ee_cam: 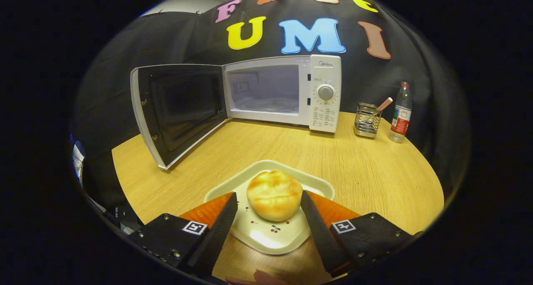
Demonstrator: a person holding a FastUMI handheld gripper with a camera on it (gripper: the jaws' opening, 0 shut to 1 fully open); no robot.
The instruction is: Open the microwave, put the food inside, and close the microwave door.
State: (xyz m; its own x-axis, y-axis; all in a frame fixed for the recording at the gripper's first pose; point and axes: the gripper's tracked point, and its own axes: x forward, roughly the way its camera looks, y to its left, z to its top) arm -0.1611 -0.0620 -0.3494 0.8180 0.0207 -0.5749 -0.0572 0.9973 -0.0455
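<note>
A golden round bun (274, 195) lies on a cream plate (266, 235) with small cherry prints, on the wooden table (366, 172). My gripper (268, 196) is open with the bun between its fingers. The right finger looks close against the bun's side, while a strip of plate shows between the bun and the left finger. Beyond the plate, at the back of the table, stands the white microwave (325, 93). Its door (177, 110) is swung wide open to the left, and the cavity (264, 91) with its glass turntable is bare.
A wire holder (367, 119) with a striped straw and a plastic water bottle (400, 113) stand to the right of the microwave. The open door juts forward over the table's left part. Bare tabletop lies between the plate and the microwave.
</note>
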